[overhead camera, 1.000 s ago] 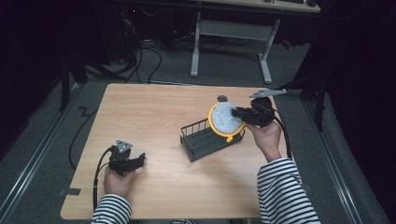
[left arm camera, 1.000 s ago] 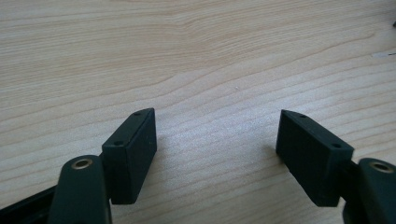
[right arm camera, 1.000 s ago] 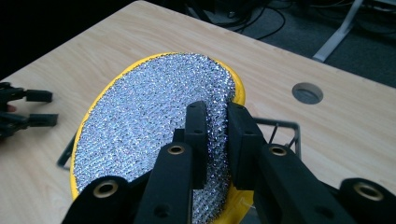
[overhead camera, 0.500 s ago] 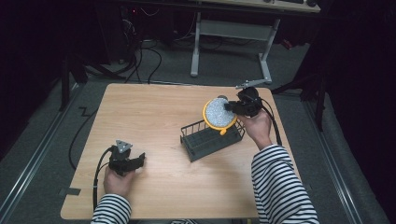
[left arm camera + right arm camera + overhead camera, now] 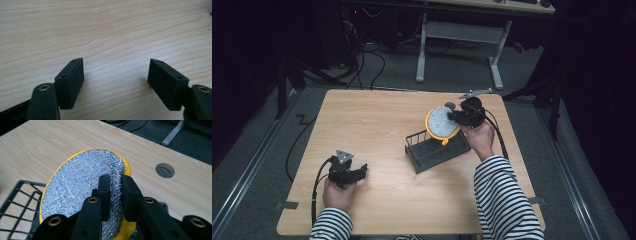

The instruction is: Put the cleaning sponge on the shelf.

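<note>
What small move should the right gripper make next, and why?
Probably lower it a little: the right gripper is shut on the yellow scrub pad, held on edge just above the black wire rack, not yet seated between its wires.

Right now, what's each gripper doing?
Left gripper: open, empty, low over the table.
Right gripper: shut on the yellow sponge, above the black rack.

Materials and finish: wood-grain surface, plastic and mesh parts.

The surface is pale wood with smooth matt grain. The scrubber has a glittering, rough silver mesh face on a glossy yellow plastic rim. The rack at right is dark matt wire. Right gripper and left gripper are matt black plastic with brass-toned inserts.
</note>
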The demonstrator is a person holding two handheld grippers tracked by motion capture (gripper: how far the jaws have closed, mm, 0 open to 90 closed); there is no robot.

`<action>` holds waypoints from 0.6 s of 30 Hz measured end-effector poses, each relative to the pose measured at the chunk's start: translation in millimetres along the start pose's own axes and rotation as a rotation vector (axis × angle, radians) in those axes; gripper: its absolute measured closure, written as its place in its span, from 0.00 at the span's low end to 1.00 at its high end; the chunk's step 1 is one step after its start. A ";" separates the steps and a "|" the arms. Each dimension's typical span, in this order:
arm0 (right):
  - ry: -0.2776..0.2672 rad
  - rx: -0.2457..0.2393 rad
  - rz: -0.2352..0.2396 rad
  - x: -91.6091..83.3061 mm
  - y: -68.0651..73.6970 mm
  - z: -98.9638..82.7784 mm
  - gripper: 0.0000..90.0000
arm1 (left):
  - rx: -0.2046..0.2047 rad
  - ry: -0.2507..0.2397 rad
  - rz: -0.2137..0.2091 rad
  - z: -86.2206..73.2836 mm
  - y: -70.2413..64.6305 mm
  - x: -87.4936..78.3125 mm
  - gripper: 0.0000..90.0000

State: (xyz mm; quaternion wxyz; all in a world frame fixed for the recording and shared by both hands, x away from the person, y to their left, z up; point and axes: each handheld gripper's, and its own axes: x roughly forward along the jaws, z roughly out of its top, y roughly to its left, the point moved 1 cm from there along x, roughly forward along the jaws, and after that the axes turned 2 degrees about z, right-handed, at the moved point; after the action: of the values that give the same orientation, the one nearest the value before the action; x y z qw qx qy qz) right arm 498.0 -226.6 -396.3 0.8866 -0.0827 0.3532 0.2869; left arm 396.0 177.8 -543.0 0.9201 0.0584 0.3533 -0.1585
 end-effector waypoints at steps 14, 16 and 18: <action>0.049 -0.054 -0.017 14.2 2.4 -19.4 0.87 | -0.002 -0.001 -0.002 0.1 0.4 0.0 0.33; 0.055 -0.059 -0.017 14.1 2.0 -20.2 0.88 | -0.001 -0.001 -0.001 0.1 0.2 0.1 0.33; 0.064 -0.067 -0.012 13.7 1.6 -21.5 0.90 | 0.000 -0.001 -0.001 0.1 0.1 0.1 0.33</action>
State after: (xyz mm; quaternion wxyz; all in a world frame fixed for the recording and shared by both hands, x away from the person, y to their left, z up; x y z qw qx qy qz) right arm 492.7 -226.6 -421.3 0.8733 -0.1233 0.3711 0.2906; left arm 396.2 177.9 -543.0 0.9202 0.0581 0.3531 -0.1588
